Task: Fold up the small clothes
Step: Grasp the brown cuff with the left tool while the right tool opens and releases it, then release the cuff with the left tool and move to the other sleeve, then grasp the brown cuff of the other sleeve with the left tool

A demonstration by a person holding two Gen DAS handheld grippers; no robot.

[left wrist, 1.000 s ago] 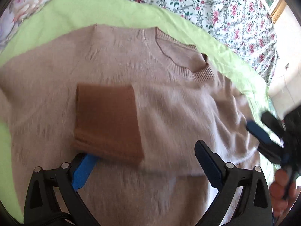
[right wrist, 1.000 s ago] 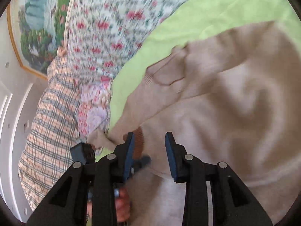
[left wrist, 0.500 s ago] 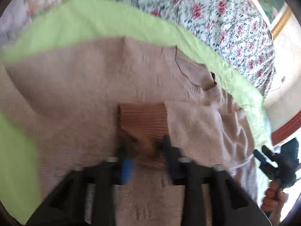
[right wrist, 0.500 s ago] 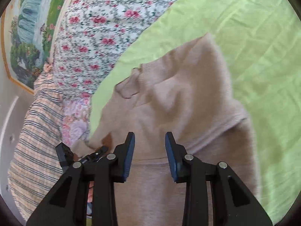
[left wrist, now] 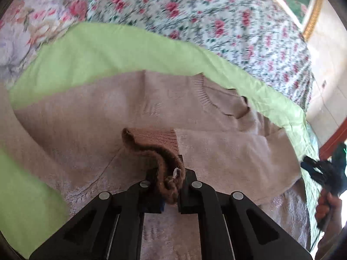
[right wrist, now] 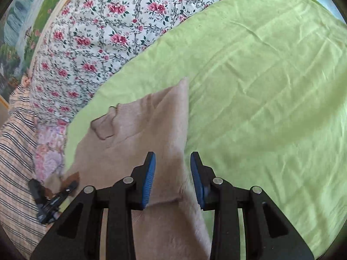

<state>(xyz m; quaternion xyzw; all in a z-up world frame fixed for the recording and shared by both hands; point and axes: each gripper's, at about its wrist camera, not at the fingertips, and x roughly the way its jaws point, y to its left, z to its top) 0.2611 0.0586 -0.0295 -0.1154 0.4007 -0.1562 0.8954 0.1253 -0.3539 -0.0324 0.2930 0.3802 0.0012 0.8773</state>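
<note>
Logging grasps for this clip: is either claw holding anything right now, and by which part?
The left claw is shut on the sweater's brown cuff, pinching its bunched end. The right claw is open, holding nothing.

Left gripper (left wrist: 171, 186) fingertips buried in bunched brown cuff (left wrist: 167, 173); blue pads hidden. Small white tag (left wrist: 176, 172) on cuff too small to read. Beige sweater (left wrist: 86, 130) hem cut off by lower frame edge, left side running out of frame. Floral quilt (left wrist: 195, 10) motion-blurred in left wrist view. Right gripper (left wrist: 321, 171) at left view's right edge dark, smeared; jaw state unreadable there. Framed painting (right wrist: 19, 32) cropped by right view's edge.
</note>
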